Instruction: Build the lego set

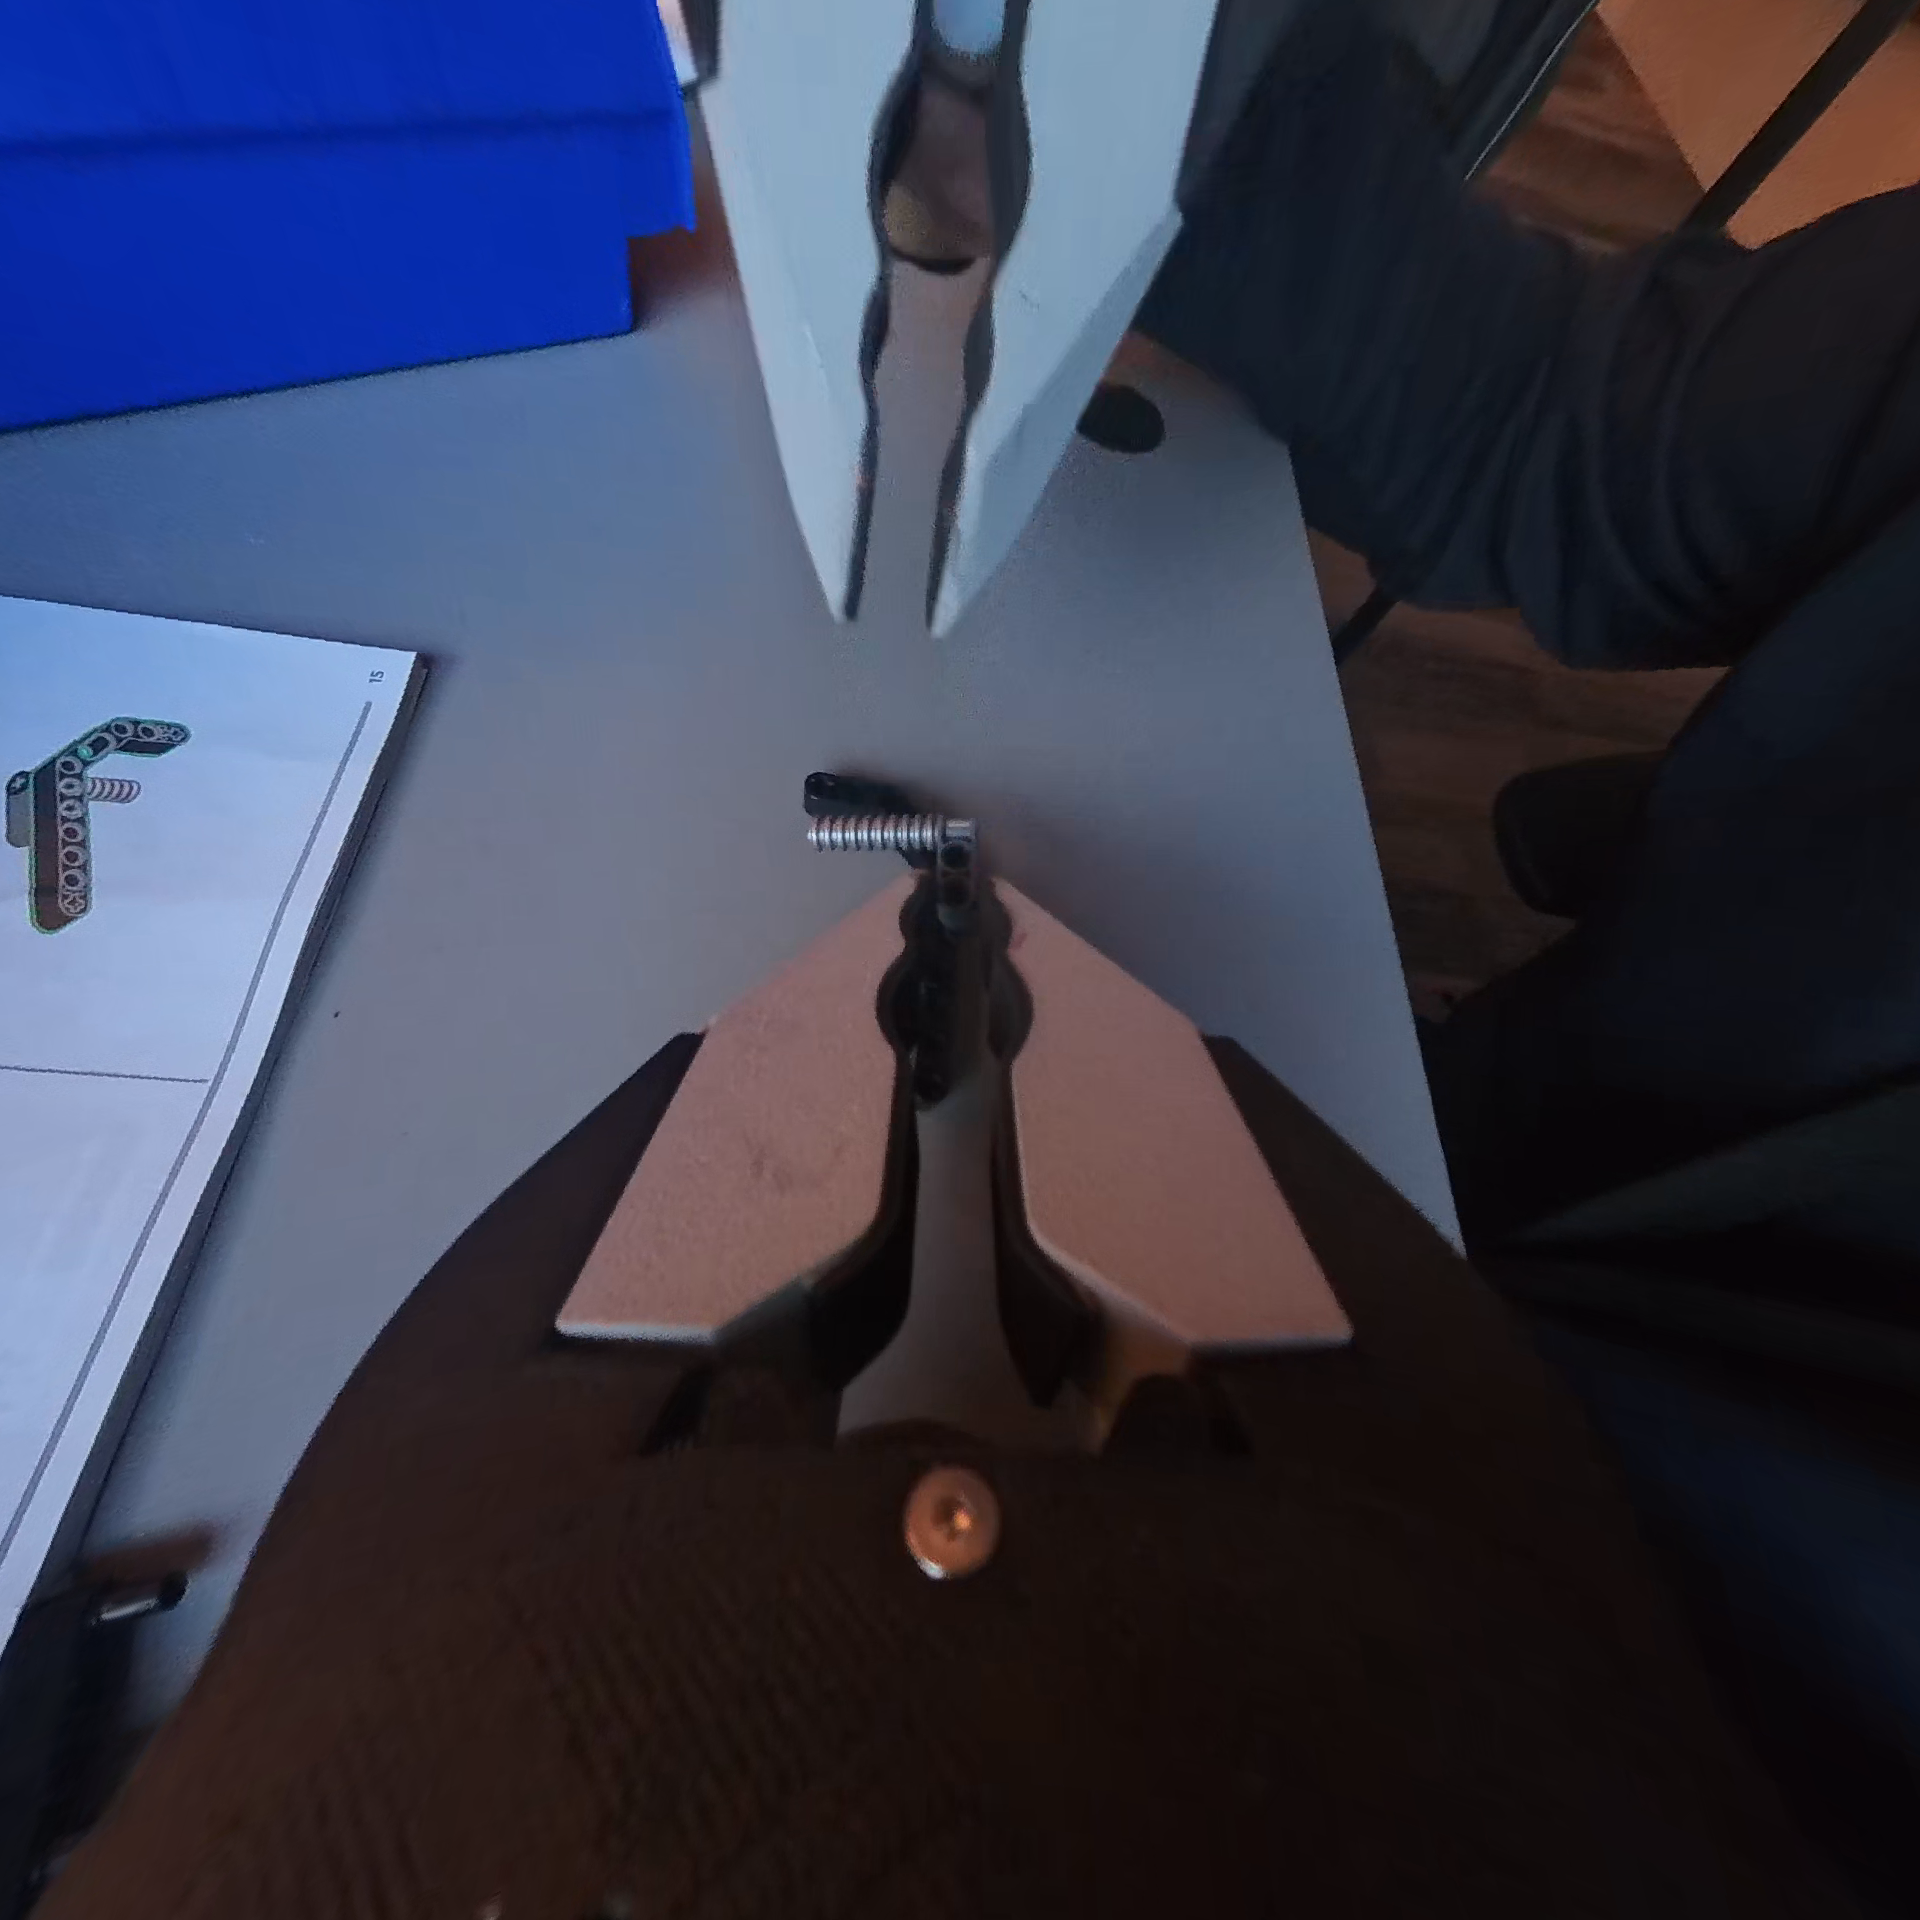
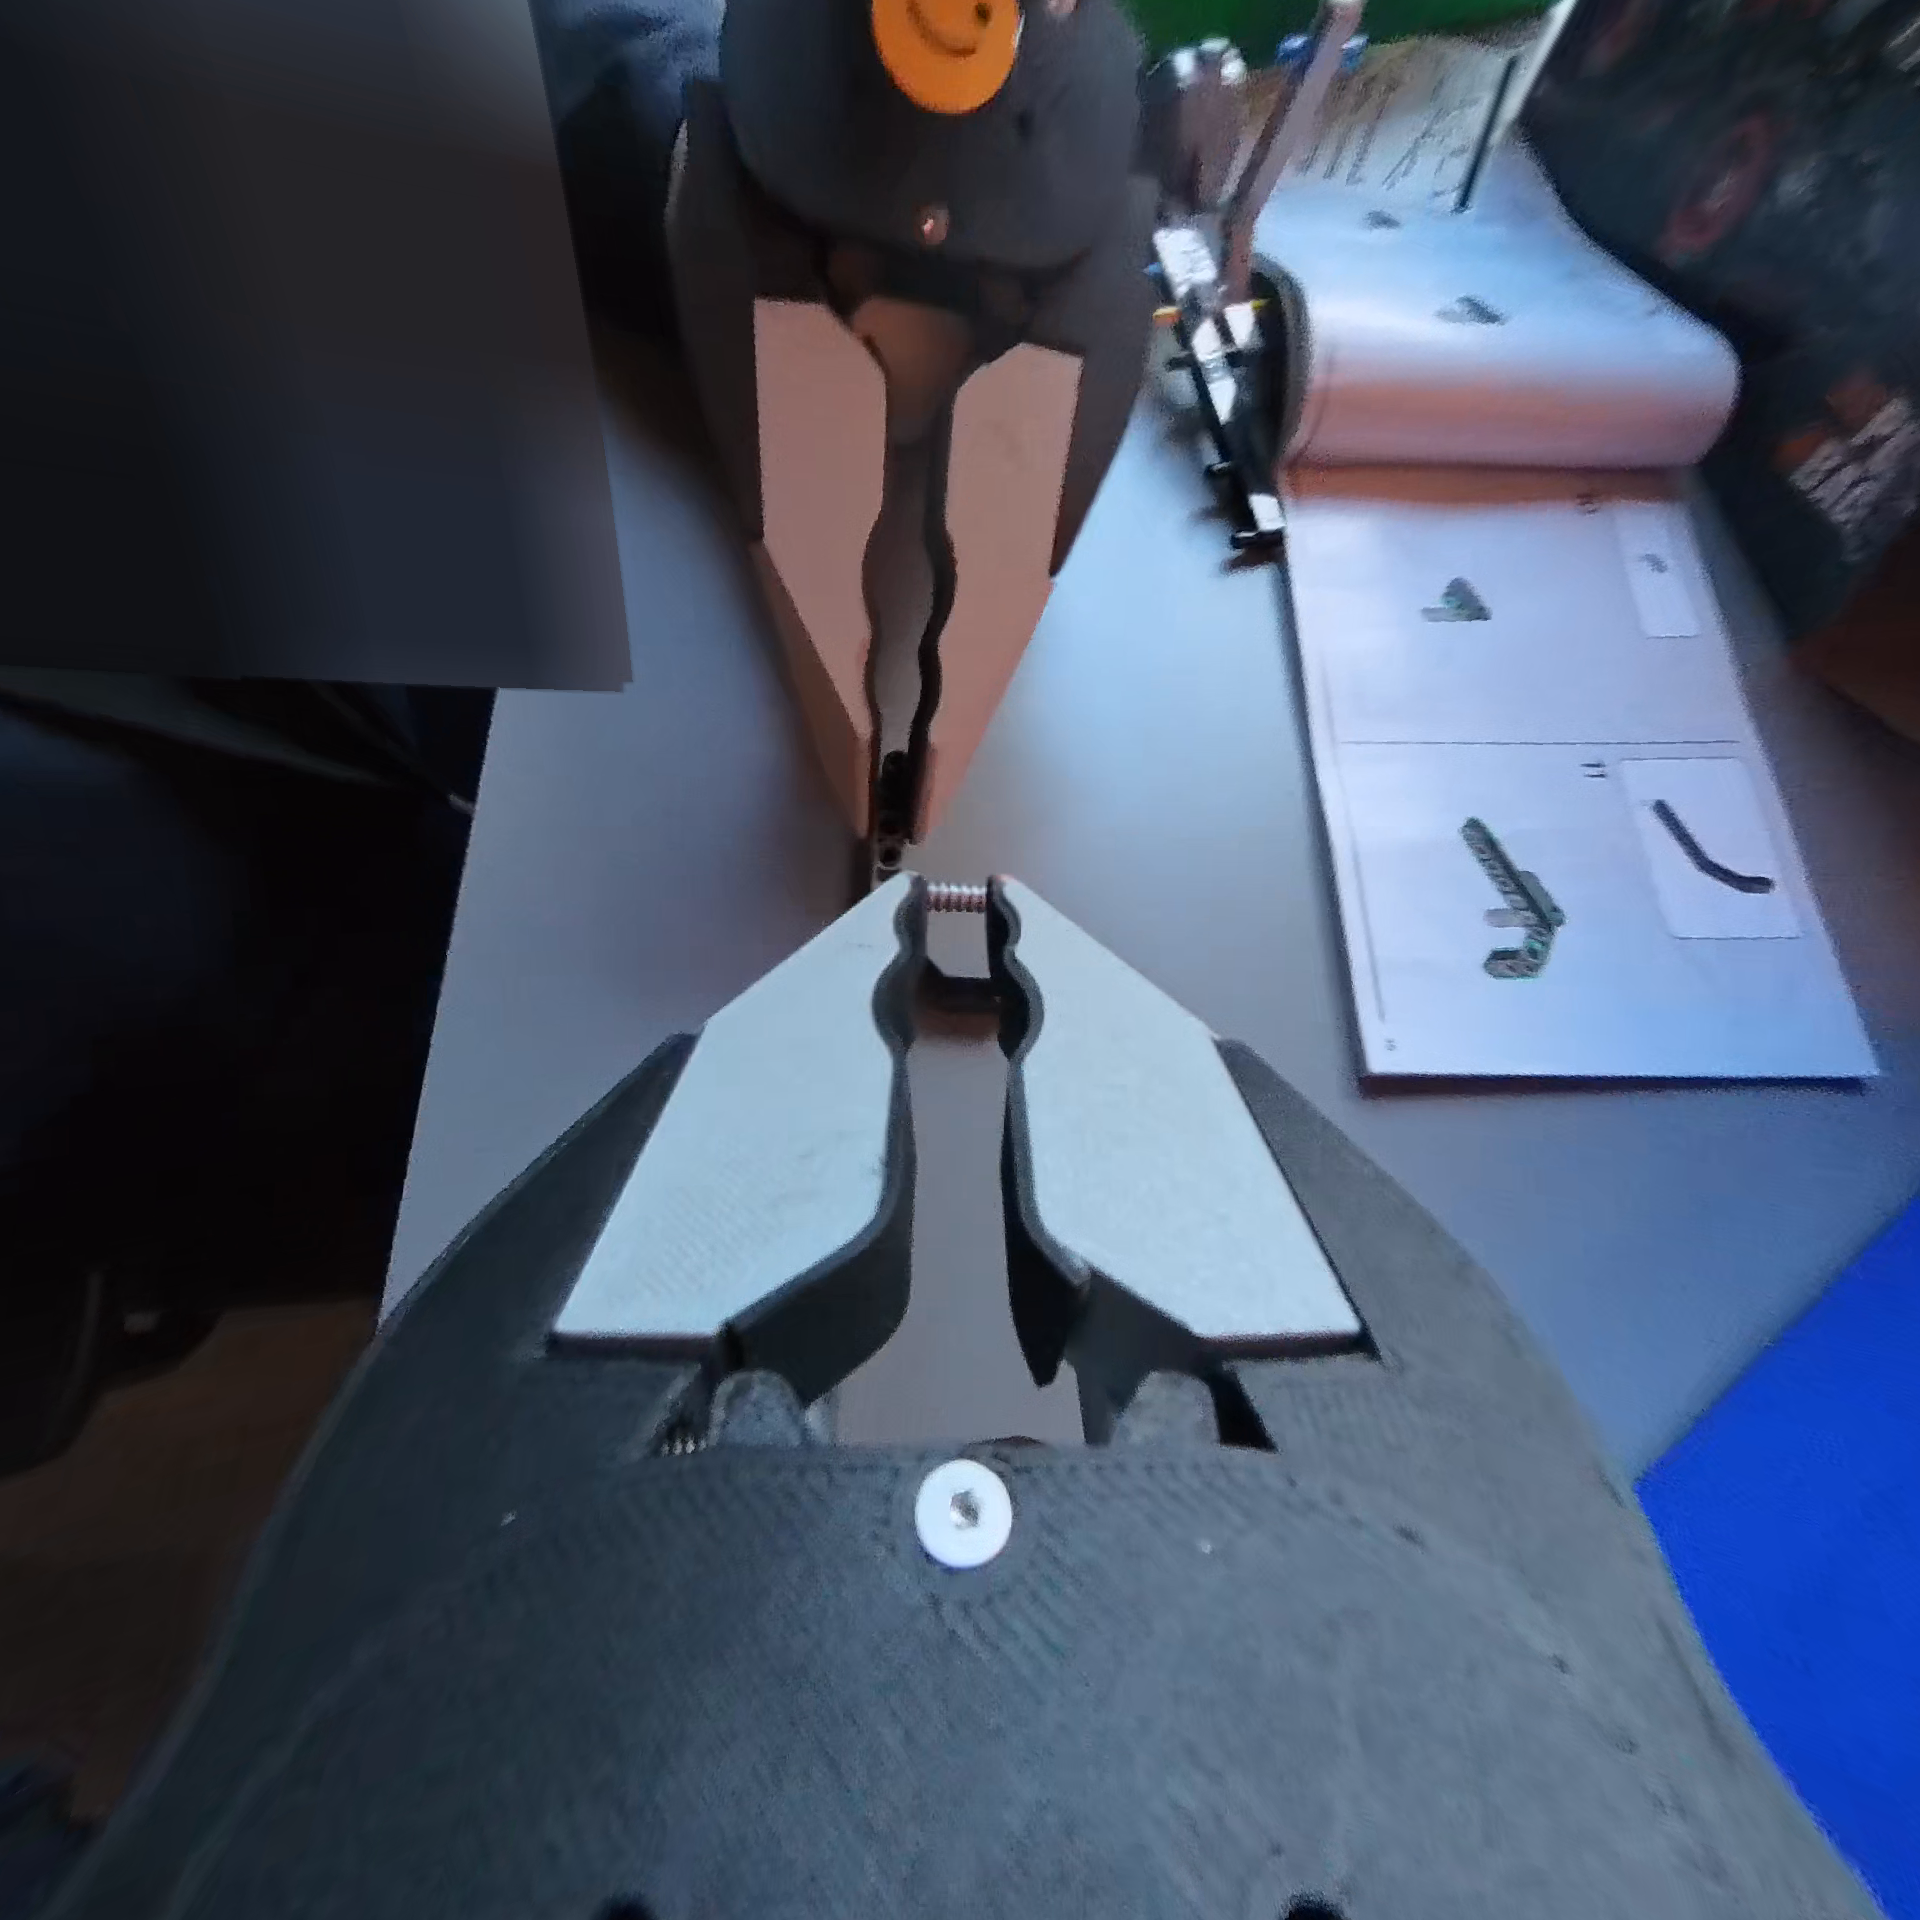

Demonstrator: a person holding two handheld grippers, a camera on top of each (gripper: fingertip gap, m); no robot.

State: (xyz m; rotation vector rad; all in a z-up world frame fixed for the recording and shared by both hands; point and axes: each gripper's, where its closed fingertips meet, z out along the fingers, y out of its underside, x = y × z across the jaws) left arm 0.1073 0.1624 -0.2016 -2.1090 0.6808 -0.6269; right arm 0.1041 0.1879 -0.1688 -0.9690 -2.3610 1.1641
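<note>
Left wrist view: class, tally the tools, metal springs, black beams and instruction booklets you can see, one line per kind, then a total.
Tools: 2, the left tool and the right tool
Metal spring: 1
Black beam: 1
Instruction booklet: 1
Total: 5

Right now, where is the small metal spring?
In the left wrist view the spring sticks out leftward from the black beam gripped by the left gripper, above the grey table. The right gripper fingertips bracket it in the right wrist view.
</note>
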